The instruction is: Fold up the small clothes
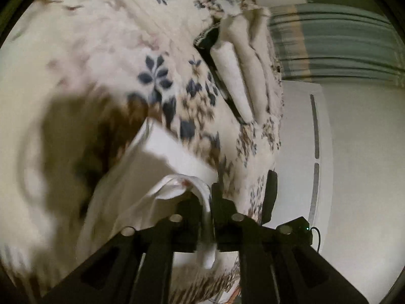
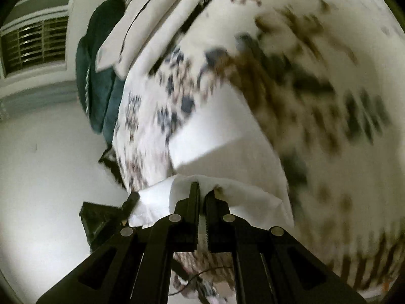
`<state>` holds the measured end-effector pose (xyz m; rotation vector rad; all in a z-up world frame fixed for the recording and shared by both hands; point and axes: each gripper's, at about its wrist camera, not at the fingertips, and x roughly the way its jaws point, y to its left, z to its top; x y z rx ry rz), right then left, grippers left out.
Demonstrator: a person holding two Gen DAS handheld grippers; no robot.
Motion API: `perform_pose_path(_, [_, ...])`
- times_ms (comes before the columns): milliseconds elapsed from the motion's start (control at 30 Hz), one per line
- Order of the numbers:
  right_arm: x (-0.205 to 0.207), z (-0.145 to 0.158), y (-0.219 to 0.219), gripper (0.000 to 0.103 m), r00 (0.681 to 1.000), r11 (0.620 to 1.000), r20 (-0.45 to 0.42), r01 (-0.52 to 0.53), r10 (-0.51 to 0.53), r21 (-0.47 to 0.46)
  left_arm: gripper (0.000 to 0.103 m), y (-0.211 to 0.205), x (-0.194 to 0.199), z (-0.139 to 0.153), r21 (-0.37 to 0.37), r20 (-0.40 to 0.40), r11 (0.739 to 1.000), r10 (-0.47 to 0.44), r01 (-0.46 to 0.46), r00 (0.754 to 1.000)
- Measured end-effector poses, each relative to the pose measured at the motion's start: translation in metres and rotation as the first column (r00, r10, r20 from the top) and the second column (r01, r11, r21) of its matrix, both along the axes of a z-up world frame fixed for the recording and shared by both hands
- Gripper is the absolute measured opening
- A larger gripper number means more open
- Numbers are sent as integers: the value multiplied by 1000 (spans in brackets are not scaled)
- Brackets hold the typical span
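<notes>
A small white garment (image 1: 152,167) is held up above a floral bedspread (image 1: 106,50). My left gripper (image 1: 208,195) is shut on one bunched edge of it, with cloth hanging down between the fingers. In the right wrist view my right gripper (image 2: 202,192) is shut on another edge of the same white garment (image 2: 217,136), which stretches away over the bedspread (image 2: 316,50). Both views are blurred by motion.
White pillows (image 1: 240,76) and a dark teal cushion (image 2: 98,76) lie at the head of the bed. A pale wall (image 1: 354,152) and a louvred window (image 2: 35,45) stand beside the bed. The other gripper's black tip (image 1: 269,195) shows near the bed edge.
</notes>
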<state>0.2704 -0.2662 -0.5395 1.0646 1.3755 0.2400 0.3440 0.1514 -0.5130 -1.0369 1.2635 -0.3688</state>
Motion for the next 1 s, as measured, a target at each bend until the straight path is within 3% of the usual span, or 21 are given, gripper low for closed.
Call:
perform_pose_path(67, [33,-11,1,7,1000,1000,-10,16,-16,-15,31,13,25,-6,-15,0,999,32,-32,999])
perform_pose_path(100, [45,-17,1,10,1000,1000,-18,25,-25,-8,45,19,32,-6,-24,10,998,51,-51,999])
perform_pose_path(133, [54,-20,0,25,999,999,-17,35,-35,5,53,26,37,-5,-29,24,997,67,-66,997])
perform_pose_path(167, [56,-22,-3,49,999,999,-8,45,-45,6,53,31,40,-5,-24,36,997,74,-74,997])
perform_pose_path(233, [54,-17,-6,64,998,998,25,51,-50,-25,53,33,40,-5,30,37,999,39,-40,999])
perform_pose_path(333, [46,-18,-5,64,1000,995,13,1,0,-96,53,21,35,-11,163,19,984,-79,75,997])
perform_pose_path(433, [43,-26,3,64,996,984,-5,-89,90,-156,53,5,35,-28,229,-24,956,-182,182,983])
perform_pose_path(533, [48,-43,13,64,988,972,-31,-152,148,-182,53,-10,46,-43,279,-45,935,-217,221,975])
perform_pose_path(633, [63,-57,18,63,989,968,-32,-147,143,-202,52,-17,66,-53,291,-32,933,-209,209,977])
perform_pose_path(700, [74,-64,18,40,993,972,-13,-119,119,-204,50,-21,77,-55,290,-17,935,-210,205,978])
perform_pose_path(733, [80,-68,17,20,995,972,-18,-104,103,-212,31,-22,82,-53,290,9,936,-214,202,977])
perform_pose_path(767, [84,-70,16,14,995,969,-28,-95,91,-226,15,-24,84,-51,302,19,931,-222,206,975])
perform_pose_path(800, [87,-71,15,7,996,969,-22,-85,82,-232,7,-24,85,-51,311,23,925,-238,219,971])
perform_pose_path(900, [90,-68,14,4,997,956,-21,-74,72,-282,7,-21,87,-54,308,18,919,-264,245,964])
perform_pose_path(1000, [86,-67,12,7,997,962,-41,-81,73,-260,17,-13,84,-55,241,-22,935,-265,262,964])
